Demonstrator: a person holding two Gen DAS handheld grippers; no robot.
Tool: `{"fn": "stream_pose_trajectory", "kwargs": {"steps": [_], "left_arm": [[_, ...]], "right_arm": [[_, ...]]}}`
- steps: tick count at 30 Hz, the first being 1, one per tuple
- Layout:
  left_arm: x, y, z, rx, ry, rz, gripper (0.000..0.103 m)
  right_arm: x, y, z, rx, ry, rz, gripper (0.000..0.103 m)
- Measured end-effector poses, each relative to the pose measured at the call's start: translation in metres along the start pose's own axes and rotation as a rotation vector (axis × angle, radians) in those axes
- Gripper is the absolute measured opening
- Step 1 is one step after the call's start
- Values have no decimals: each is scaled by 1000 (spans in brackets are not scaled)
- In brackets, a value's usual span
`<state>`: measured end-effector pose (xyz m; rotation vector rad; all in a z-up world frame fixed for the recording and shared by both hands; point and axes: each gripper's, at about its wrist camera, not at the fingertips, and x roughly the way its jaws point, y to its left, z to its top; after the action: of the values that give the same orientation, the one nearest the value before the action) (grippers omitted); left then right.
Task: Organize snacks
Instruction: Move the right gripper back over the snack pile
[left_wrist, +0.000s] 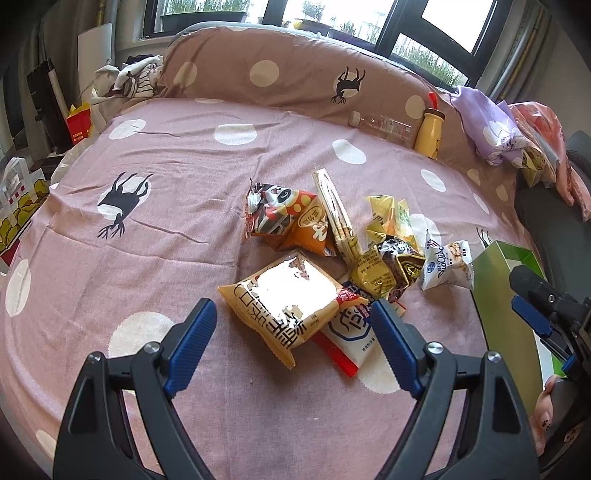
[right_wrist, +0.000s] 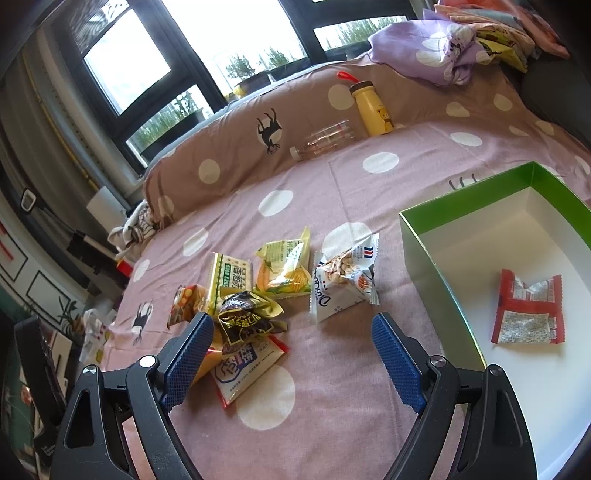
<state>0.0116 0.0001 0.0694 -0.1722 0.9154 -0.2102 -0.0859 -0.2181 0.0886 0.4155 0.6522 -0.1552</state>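
Note:
Several snack packets lie in a heap on the pink bedsheet. In the left wrist view my left gripper (left_wrist: 293, 321) is open, its fingers either side of a shiny orange packet (left_wrist: 282, 304); a white and red packet (left_wrist: 351, 332) lies under it. A white nut packet (left_wrist: 447, 264) lies at the heap's right. My right gripper (right_wrist: 291, 332) is open and empty above the sheet, just in front of the white nut packet (right_wrist: 345, 282) and a dark packet (right_wrist: 245, 319). A green box (right_wrist: 424, 254) at the right holds one red packet (right_wrist: 528, 312).
A brown spotted bolster (left_wrist: 280, 77) runs along the back, with a yellow bottle (left_wrist: 430, 129) and a clear bottle (left_wrist: 384, 125) leaning on it. Folded cloth (right_wrist: 443, 48) is piled at the far right. The bed's left edge drops to bags on the floor (left_wrist: 22, 199).

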Motion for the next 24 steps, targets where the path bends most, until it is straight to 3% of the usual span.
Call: {"fn": "stream_pose_trajectory", "kwargs": {"steps": [24], "left_arm": [[0,3,-2,0,23,23,86]], "right_arm": [[7,8,-5,-21,33,-6,88]]}}
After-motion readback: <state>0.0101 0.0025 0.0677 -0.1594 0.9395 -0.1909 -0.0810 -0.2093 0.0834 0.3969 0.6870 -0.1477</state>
